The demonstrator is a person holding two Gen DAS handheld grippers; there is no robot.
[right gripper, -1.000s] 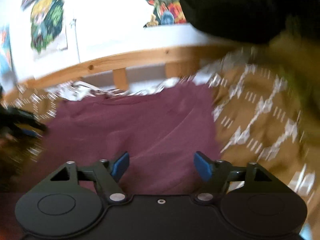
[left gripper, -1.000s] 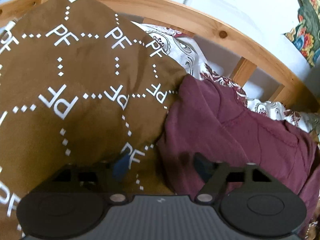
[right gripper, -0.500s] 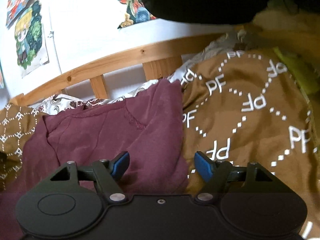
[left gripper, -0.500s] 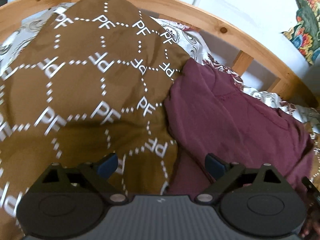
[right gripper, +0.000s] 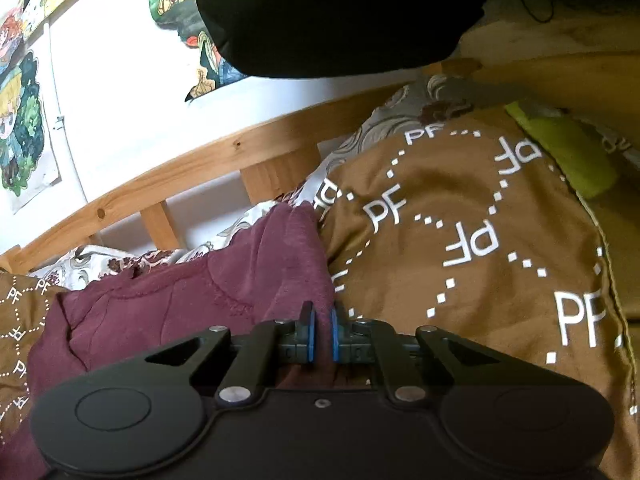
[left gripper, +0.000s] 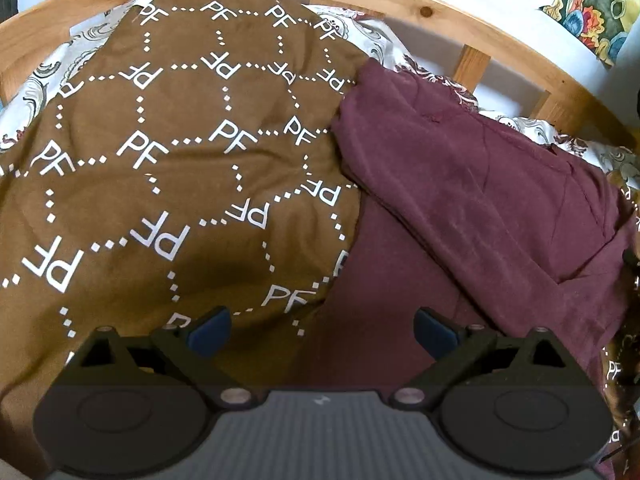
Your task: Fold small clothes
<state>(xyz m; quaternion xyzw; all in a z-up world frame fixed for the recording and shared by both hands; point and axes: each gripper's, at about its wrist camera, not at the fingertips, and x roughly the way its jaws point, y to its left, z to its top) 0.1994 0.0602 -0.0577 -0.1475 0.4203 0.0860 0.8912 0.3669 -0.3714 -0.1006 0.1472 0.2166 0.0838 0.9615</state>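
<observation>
1. Blanket [left gripper: 168,184]: brown, the landmark, spread over the bed.
2. Garment [left gripper: 472,196]: maroon, rumpled on the blanket, no neat fold yet; folding mostly remains.
3. Right tool [right gripper: 322,334]: just closed, pinching the garment's edge.
4. Left tool [left gripper: 322,330]: just opened wide, empty, over the blanket-garment border.

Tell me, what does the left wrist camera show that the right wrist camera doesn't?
Only the left wrist view shows the left tool, its blue pads wide apart with nothing pinched, over where the brown PF blanket meets the maroon garment.

Only the right wrist view shows the right tool, which has just closed, its pads pinching an edge of the garment, plus a cartoon poster and a yellow-green cloth.

Both show the blanket, the garment, the patterned sheet and the wooden bed rail.
</observation>
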